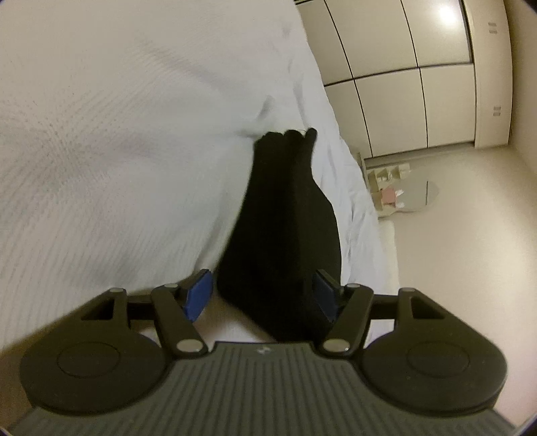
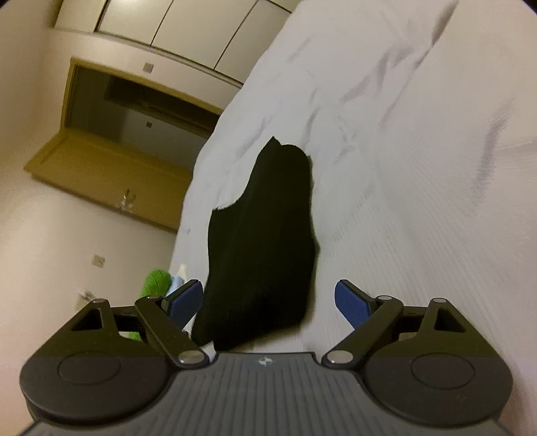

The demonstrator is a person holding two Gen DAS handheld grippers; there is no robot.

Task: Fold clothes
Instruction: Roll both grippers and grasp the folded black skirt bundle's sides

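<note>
Both your grippers stand wide apart over the black garment (image 1: pixel 282 234).

Your left gripper (image 1: pixel 263 296) and right gripper (image 2: pixel 268 302) straddle it on the white bedsheet (image 1: pixel 100 151), gripping nothing.

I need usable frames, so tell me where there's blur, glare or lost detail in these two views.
Left wrist: bedsheet smeared, glare on wardrobe, black garment featureless. Right wrist: sheet streaked at right, garment a flat silhouette.
</note>
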